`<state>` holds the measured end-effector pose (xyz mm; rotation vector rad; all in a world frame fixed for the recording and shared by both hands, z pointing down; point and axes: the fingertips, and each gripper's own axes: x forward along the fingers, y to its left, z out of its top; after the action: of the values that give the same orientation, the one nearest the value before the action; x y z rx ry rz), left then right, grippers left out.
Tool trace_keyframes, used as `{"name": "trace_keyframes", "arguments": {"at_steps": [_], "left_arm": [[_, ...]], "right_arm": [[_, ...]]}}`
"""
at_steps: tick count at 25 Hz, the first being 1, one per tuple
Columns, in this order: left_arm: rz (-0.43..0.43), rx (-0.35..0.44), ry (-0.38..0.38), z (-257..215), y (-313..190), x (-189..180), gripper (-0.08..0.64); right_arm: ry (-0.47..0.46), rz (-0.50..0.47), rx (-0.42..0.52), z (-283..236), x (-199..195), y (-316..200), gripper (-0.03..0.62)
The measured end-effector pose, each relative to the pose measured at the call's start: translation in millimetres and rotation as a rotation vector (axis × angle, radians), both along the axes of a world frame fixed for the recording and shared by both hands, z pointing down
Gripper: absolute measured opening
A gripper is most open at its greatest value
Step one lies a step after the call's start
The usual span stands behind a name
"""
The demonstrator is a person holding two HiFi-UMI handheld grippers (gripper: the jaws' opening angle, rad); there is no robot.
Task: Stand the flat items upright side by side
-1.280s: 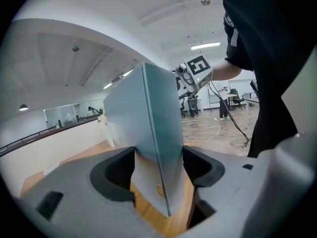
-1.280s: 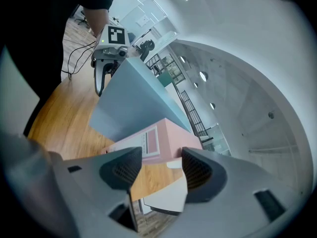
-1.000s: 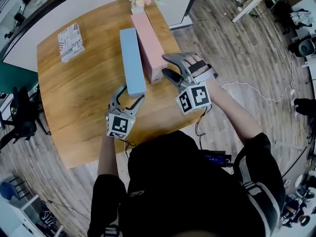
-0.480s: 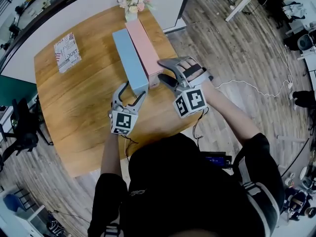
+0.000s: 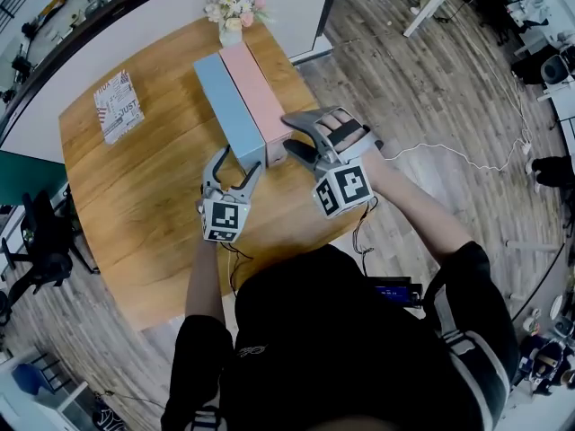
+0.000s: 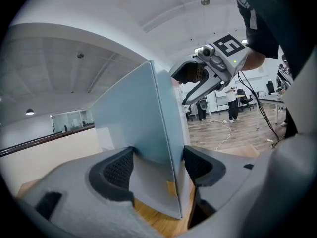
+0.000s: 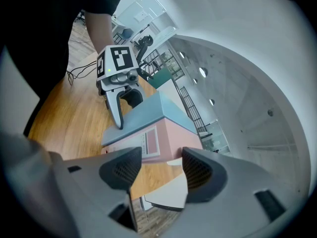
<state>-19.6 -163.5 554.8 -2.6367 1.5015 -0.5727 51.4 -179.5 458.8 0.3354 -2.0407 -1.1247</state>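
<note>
Blue box (image 5: 226, 104) — stiff, likely light, slick-sided — suits the near-end grip the left tool (image 5: 236, 164) clamps on it; right tool (image 5: 292, 133) gapes empty.

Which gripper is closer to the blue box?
Left. The left gripper clamps the blue box; the right gripper sits open by the pink box next to it.

A wooden tabletop (image 5: 144, 196) with rounded corners carries a blue box (image 5: 226, 106) and a pink box (image 5: 256, 88), side by side and touching. Just beyond them, at the far edge, stands a vase of flowers (image 5: 232, 12). A printed packet (image 5: 118, 106) lies flat, well apart to their left.
</note>
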Motion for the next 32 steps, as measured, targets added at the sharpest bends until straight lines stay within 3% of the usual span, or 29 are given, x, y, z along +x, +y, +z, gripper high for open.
{"name": "trace_keyframes", "arguments": {"at_steps": [13, 16, 20, 22, 28, 32], "left_arm": [[-0.058, 0.005, 0.035, -14.2, -3.9, 3.0, 0.336], [-0.074, 0.0, 0.049, -16.4, -1.7, 0.7, 0.337], [-0.117, 0.006, 0.126, -33.0, 6.2, -5.0, 0.351], [-0.138, 0.009, 0.147, -39.8, 11.6, -8.6, 0.353], [-0.277, -0.004, 0.255, -48.1, 29.7, -33.3, 0.353], [-0.378, -0.082, 0.306, -34.8, 51.3, -47.4, 0.315]], "right_arm": [[-0.031, 0.008, -0.005, -3.6, -0.1, -0.3, 0.264], [-0.083, 0.016, -0.042, -3.4, -1.4, -0.3, 0.275], [-0.161, 0.043, -0.095, -2.0, 2.5, -0.4, 0.29], [-0.218, 0.071, -0.142, -3.1, 7.9, -0.1, 0.295], [-0.51, 0.187, -0.412, -8.1, 24.4, 10.7, 0.316], [-0.632, 0.325, -0.54, 17.6, 45.7, 19.5, 0.284]]}}
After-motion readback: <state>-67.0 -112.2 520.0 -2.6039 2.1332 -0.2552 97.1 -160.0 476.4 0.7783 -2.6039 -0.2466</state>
